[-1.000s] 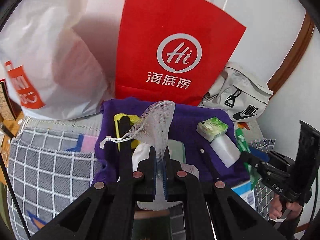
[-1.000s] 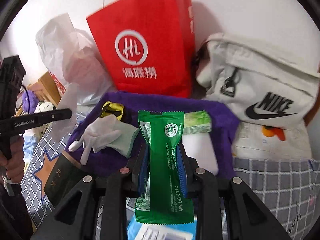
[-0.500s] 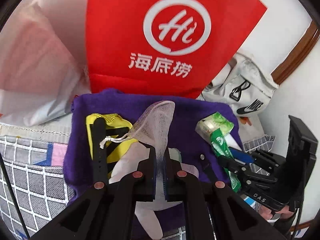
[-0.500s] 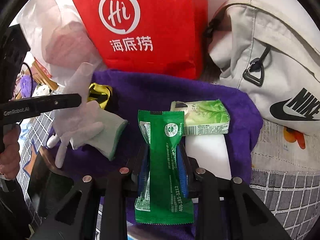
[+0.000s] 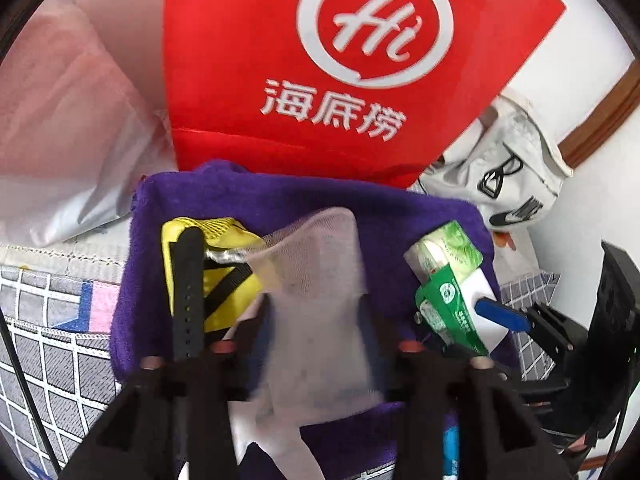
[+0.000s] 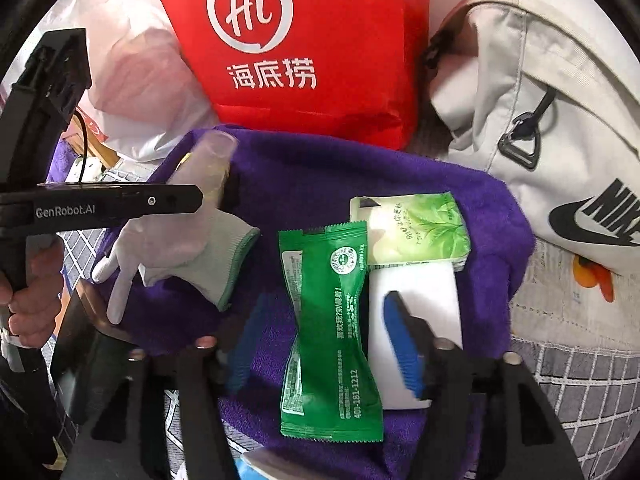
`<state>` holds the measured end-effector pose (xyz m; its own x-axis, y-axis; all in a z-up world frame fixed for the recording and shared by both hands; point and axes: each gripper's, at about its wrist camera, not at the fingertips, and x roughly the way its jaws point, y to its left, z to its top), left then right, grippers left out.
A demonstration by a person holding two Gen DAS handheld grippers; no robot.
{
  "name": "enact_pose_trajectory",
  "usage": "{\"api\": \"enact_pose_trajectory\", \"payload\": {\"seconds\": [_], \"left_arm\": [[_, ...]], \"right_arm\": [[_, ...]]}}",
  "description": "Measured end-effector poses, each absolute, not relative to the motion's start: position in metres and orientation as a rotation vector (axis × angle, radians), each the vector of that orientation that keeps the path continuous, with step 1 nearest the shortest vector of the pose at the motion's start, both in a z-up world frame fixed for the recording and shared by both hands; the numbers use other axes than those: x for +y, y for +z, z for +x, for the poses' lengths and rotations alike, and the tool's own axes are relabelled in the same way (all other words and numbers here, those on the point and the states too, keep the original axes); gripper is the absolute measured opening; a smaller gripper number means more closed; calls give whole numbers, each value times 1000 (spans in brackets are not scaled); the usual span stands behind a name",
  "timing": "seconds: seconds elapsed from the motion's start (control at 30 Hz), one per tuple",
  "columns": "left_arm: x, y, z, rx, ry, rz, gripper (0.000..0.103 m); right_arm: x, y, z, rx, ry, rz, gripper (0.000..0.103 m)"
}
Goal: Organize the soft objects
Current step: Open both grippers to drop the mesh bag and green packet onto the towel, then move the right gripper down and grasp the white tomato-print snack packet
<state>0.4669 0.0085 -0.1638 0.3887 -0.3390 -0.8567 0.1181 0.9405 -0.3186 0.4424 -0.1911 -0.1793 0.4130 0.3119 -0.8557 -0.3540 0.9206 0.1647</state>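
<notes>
— Soft things lie on a fuzzy purple towel [image 6: 304,184]: a crinkly green foil sachet [image 6: 328,332] pinched at its waist, a knitted white glove [image 6: 180,252] with a green cuff, a glossy tissue pack [image 6: 416,232] printed with leaves, and a smooth white block [image 6: 416,300] just under that pack.

— Is the right gripper [image 6: 324,340] holding the sachet?

— No. Its jaws stand wide, blue ribbed pads on either side, and the sachet lies flat on the towel between them.

— And the left gripper [image 5: 316,328]?

— Also spread wide. A gauzy white mesh pouch [image 5: 320,280] with a drawstring sits between its fingers, blurred; whether either finger touches it, I cannot tell.

— What else is near it?

— A yellow mesh-textured item [image 5: 216,264] crossed by a black perforated strap [image 5: 186,296], lying on the towel's left part.

— Behind the towel?

— A stiff red paper bag [image 6: 304,48] with a white round logo, a cream canvas bag [image 6: 540,128], and a filmy plastic bag [image 5: 68,128]. Underneath is grey checked fabric [image 5: 52,364].
</notes>
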Motion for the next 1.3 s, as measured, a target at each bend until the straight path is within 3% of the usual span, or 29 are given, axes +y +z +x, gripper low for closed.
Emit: {"api": "enact_pose_trajectory", "payload": {"seconds": [0.07, 0.13, 0.6, 0.93, 1.3], "left_arm": [[12, -158, 464, 1114, -282, -223, 60], [14, -152, 461, 1105, -273, -211, 63], [47, -120, 390, 1041, -243, -149, 63], [70, -112, 330, 1007, -299, -188, 64], [71, -106, 288, 965, -375, -152, 64]], "right_arm": [[-195, -172, 436, 1051, 418, -37, 64], [-198, -165, 429, 1038, 410, -23, 64], [-181, -140, 318, 986, 376, -57, 64], [-110, -182, 241, 1099, 375, -330, 64], [-82, -204, 194, 999, 232, -671, 64]]}}
